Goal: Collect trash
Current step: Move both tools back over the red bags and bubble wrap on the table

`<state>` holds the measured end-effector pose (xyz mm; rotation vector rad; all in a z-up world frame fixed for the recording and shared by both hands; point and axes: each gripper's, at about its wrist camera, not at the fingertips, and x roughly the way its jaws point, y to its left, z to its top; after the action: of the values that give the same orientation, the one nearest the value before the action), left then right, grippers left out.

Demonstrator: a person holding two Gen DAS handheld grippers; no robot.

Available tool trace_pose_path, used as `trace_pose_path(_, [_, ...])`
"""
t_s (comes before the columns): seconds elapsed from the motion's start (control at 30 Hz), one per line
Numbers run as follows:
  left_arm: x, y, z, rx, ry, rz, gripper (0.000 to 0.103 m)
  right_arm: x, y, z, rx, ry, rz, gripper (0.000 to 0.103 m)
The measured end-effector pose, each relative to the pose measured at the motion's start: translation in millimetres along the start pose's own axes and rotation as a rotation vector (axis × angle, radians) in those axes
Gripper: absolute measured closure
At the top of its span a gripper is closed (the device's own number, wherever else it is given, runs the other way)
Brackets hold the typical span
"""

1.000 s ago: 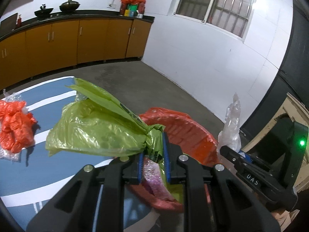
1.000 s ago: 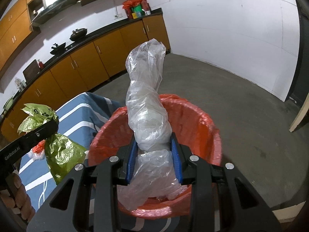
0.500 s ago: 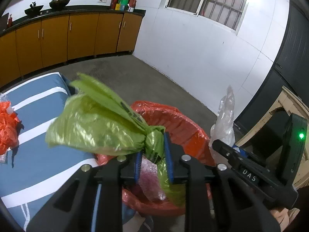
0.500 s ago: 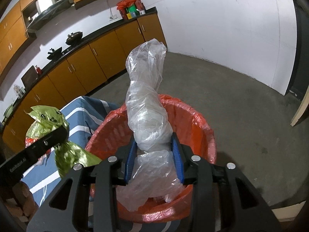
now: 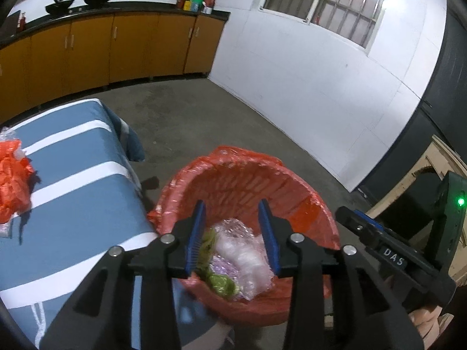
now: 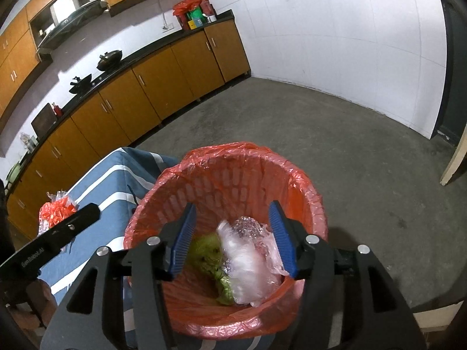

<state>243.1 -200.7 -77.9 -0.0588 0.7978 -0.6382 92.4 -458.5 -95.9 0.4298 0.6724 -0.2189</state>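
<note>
Above, both grippers hang over the red-lined bin [image 6: 303,192], each with jaws that have just been opening and now grip nothing. Left gripper [image 5: 232,218]: blue pads parted, framing the bin's contents below. Right gripper [image 6: 232,218]: pads spread somewhat wider — likewise empty. Inside the bin lie the green bag [image 6: 210,258] and, touching it on its right, the clear plastic bag [image 6: 248,265], both loose on the liner's floor beside crumpled bubble wrap [image 5: 230,227]. Just beside the bin stands a table under a blue striped cloth [image 5: 73,204]; an orange bag [image 5: 13,180] rests on its far side, well apart from the bin — uncollected.
</note>
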Motion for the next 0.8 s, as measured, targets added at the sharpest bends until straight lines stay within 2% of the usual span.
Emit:
trace_pose_path(0.33, [-37.2, 42.1, -8.1, -0.027, -0.079, 0.118, 0.052, 0.5, 27.9, 1.6, -0.078, -0.008, -0.007, 0.050])
trace_pose_path(0.57, [-74.8, 88.2, -25.5, -0.044, -0.141, 0.270, 0.040, 9.7, 77.5, -1.2, -0.180, 0.003, 0.034, 0.050])
trace_pose_path(0.8, [-119.5, 162.3, -54.9, -0.149, -0.168, 0.440, 0.034, 32.3, 146.7, -12.5, -0.274, 0.049, 0.132, 0.050])
